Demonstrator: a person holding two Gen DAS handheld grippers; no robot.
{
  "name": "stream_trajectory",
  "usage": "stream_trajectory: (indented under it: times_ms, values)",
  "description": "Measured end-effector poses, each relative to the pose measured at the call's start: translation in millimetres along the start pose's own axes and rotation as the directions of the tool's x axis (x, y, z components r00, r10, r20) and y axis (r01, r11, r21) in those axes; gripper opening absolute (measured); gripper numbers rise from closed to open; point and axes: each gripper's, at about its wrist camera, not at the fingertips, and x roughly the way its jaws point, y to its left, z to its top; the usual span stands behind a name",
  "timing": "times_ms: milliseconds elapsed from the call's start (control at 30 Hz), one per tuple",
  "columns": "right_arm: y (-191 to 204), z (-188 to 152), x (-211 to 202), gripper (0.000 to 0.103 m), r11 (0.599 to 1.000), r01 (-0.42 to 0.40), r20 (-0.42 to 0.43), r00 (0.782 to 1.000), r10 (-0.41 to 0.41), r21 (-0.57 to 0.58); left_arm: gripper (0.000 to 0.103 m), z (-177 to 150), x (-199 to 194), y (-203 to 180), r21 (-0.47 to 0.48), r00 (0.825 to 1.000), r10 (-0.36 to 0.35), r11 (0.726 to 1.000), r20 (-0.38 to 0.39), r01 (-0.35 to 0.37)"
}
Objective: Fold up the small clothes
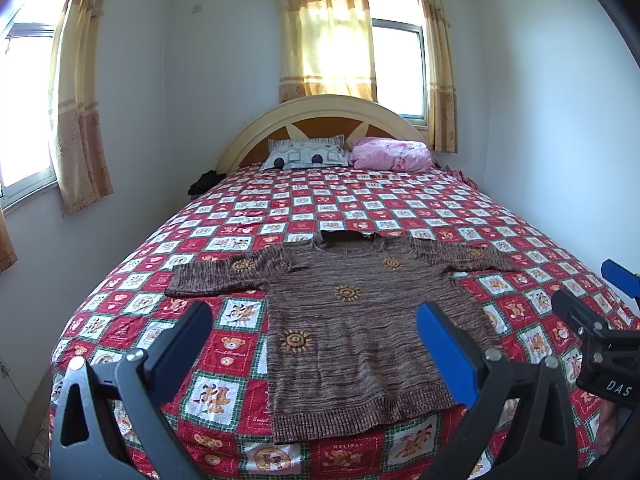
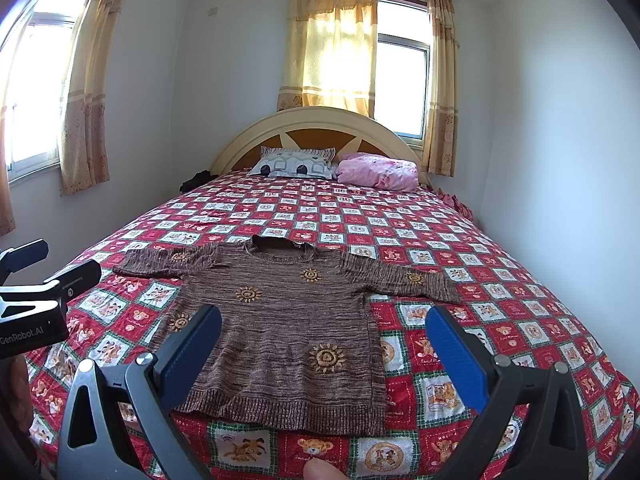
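1. Brown knit sweater point(image 1: 352, 320) lies flat on the bed point(image 1: 420, 208), front up, both sleeves spread out to left and right, hem at the near edge of the bed, collar toward the far side.
2. Sweater has orange sun patterns point(image 2: 328, 358) on the chest and sleeves.
3. Left tool point(image 1: 316, 344) hovers above the near-left part of the sweater, released, jaws wide apart, holding nothing.
4. Right tool point(image 2: 324, 344) hovers above the near-right part of the sweater, also released, jaws wide apart, nothing held.
5. Bedspread is a red and white check with bear pictures.
6. Two pillows at the far end by the headboard point(image 2: 320, 128): patterned grey-white pillow point(image 1: 306, 154) on the left, pink pillow point(image 1: 392, 154) on the right.
7. Yellow curtains point(image 2: 332, 44) hang over the far window.
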Motion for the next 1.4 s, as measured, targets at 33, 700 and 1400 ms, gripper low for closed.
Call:
stream_trajectory:
  times_ms: [33,700,1400]
  values:
    - [-0.4,0.0,0.1,0.102,1.000,0.000,0.000,1.000,0.000,0.000,0.103,-0.2,-0.1,0.1,0.000,1.000,0.000,1.000,0.001,0.000]
    - [0.7,-1.7,2.9,0.102,1.000,-0.001,-0.012,1.000,0.001,-0.004,0.103,-0.8,0.4,-0.3,0.001,1.000,0.001,1.000,-0.002,-0.001]
    - [-5.7,-13.4,26.6,0.102,0.995,-0.087,-0.056,0.994,0.090,0.049,0.103,-16.0,30.9,0.6,-0.003,0.997,-0.010,1.000,-0.072,0.010]
